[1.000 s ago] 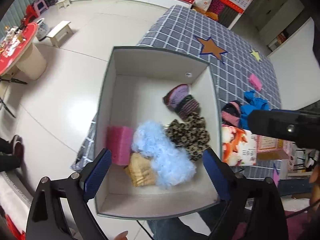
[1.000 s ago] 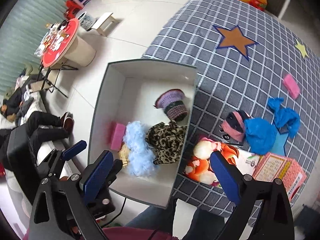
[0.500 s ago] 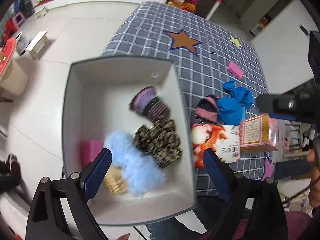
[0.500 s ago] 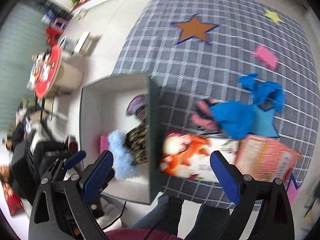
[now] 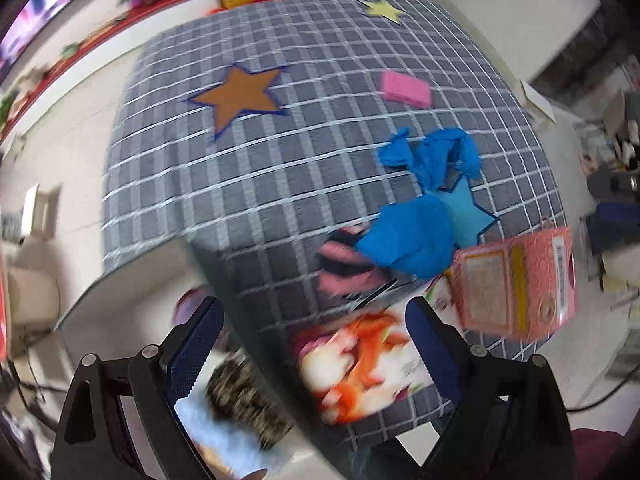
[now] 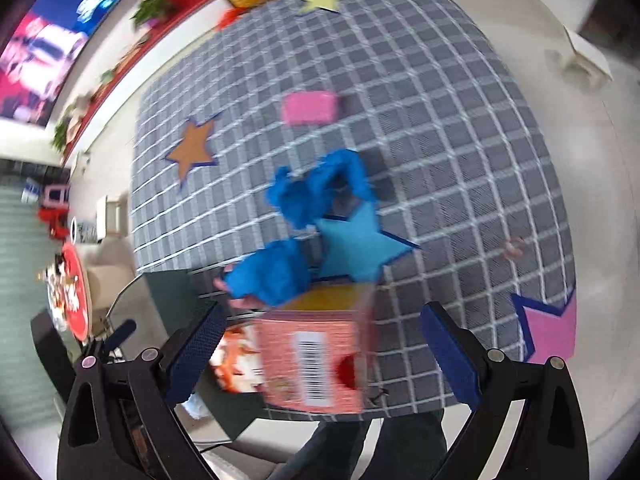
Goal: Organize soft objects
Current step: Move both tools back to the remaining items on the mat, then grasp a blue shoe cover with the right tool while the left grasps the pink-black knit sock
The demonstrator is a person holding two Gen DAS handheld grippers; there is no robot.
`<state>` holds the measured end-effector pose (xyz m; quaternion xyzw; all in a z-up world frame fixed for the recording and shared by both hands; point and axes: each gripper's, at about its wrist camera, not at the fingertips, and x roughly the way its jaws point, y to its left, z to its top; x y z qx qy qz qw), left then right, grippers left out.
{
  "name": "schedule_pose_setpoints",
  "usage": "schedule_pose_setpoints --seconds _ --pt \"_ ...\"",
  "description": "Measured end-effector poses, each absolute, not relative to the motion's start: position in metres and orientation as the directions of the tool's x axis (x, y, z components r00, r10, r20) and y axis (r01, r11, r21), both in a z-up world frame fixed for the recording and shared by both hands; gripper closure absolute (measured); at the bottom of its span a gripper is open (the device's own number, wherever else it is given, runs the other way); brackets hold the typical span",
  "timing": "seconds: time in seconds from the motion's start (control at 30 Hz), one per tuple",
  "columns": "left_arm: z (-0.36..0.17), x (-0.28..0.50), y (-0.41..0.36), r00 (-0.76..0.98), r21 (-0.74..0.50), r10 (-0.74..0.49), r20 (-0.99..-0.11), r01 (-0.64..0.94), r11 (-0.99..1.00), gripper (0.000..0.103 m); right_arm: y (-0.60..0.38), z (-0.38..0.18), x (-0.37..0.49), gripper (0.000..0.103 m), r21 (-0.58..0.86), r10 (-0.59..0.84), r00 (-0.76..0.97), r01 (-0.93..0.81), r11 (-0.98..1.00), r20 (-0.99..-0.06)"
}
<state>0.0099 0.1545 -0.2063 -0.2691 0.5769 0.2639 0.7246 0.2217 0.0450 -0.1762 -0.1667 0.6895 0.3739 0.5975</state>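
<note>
- The grey storage box [image 5: 120, 280] with white inside walls sat at the left edge of the grey checked rug [image 5: 300, 140].
- Inside the box lay a fluffy light-blue soft thing [image 5: 216, 436] and a spotted brown-and-black furry thing [image 5: 244, 400]. Both looked smeary, so their shapes were hard to tell.
- The left gripper [image 5: 312, 344] pointed down over the box edge and the rug. Its blue-padded jaws were spread wide and nothing was between them.
- A flat picture pack with orange and white pictures [image 5: 356, 368] lay on the rug just beside the box.
- A pink-and-black knitted soft thing [image 5: 344, 264] lay next to it, partly under a crumpled bright-blue cloth [image 5: 408, 240].
- A second bright-blue crumpled cloth [image 5: 436, 156] lay a little farther off, by a blue star shape [image 6: 356, 248] on the rug.
- A pink cardboard box with a barcode [image 6: 316, 360] sat near the blue cloths.
- The right gripper [image 6: 320, 356] hung above that pink box, its jaws spread wide and pinching nothing.
- A small pink block-shaped sponge [image 6: 310, 108] lay alone, well apart from the others.
</note>
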Motion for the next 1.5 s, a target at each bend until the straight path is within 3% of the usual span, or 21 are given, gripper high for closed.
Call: schedule_pose_setpoints --seconds 0.2,0.4,0.5,0.73,0.97,1.27,1.43,1.5 --pt "-0.245 0.066 0.165 0.112 -0.062 0.009 -0.994 -0.615 0.786 0.009 0.023 -0.204 0.254 0.005 0.306 0.175 -0.263 -0.627 0.716 -0.949" --pt "-0.267 0.093 0.17 0.088 -0.139 -0.108 -0.99 -0.574 0.807 0.009 0.033 -0.226 0.275 0.005 0.286 0.132 -0.279 -0.64 0.713 -0.951" --pt "-0.27 0.094 0.172 0.043 -0.059 -0.042 -0.998 -0.596 0.801 0.009 0.048 -0.237 0.278 0.005 0.28 0.108 -0.288 -0.661 0.696 -0.951" --pt "-0.266 0.057 0.194 0.02 -0.034 -0.027 -0.999 -0.704 0.71 0.009 0.101 -0.262 0.278 0.005 0.248 0.052 -0.274 -0.754 0.608 -0.96" --pt "-0.275 0.052 0.188 -0.132 0.1 0.024 -0.991 -0.606 0.789 0.009 0.179 -0.299 0.261 0.005 0.153 -0.032 -0.181 -0.903 0.402 -0.983" --pt "-0.33 0.081 0.174 -0.276 0.182 0.045 -0.96 -0.494 0.85 0.009 0.221 -0.359 0.222 0.005 0.025 -0.152 -0.048 -0.988 0.152 -0.987" --pt "-0.339 0.085 0.188 -0.239 0.189 0.062 -0.969 -0.557 0.809 0.007 0.209 -0.367 0.249 0.001 0.004 -0.126 -0.037 -0.967 0.253 -0.991" --pt "-0.337 0.087 0.196 -0.228 0.226 0.114 -0.967 -0.565 0.794 0.001 0.203 -0.368 0.268 0.001 -0.003 -0.119 -0.035 -0.953 0.304 -0.992"
